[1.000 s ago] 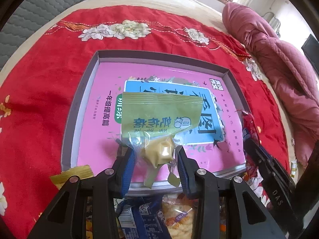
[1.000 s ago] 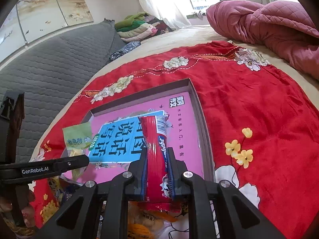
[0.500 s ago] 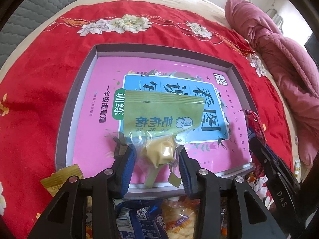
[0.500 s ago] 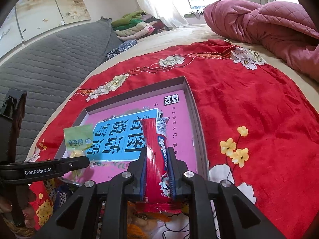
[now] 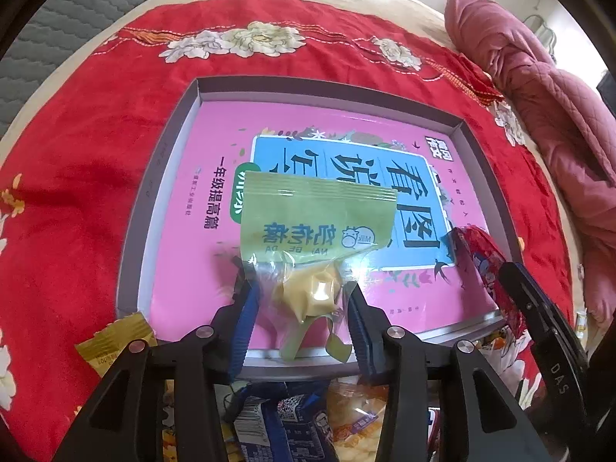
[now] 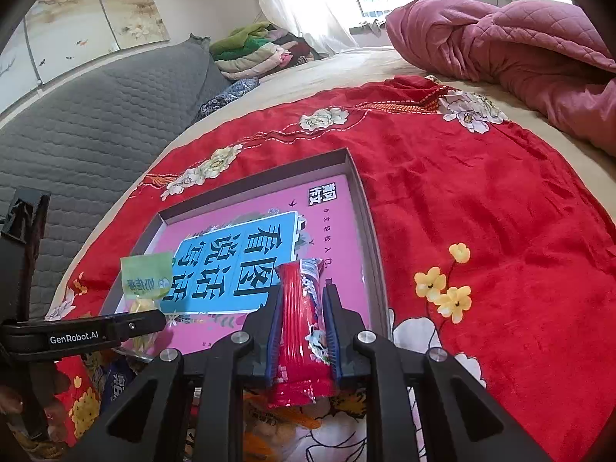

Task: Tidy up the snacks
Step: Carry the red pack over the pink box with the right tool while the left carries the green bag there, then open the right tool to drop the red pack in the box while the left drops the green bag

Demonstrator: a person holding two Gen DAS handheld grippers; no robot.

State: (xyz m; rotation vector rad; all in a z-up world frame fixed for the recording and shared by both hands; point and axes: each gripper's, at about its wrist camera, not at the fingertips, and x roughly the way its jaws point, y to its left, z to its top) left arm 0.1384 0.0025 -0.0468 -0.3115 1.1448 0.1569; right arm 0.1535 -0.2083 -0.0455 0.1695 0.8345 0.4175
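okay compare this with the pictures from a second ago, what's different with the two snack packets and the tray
The left gripper is opening its jaws around the green snack packet, which now sits loosely between them over the gray tray. The right gripper remains clamped on the red snack packet over the tray's near right corner. The tray, the pink book inside it and the red cloth have not shifted.
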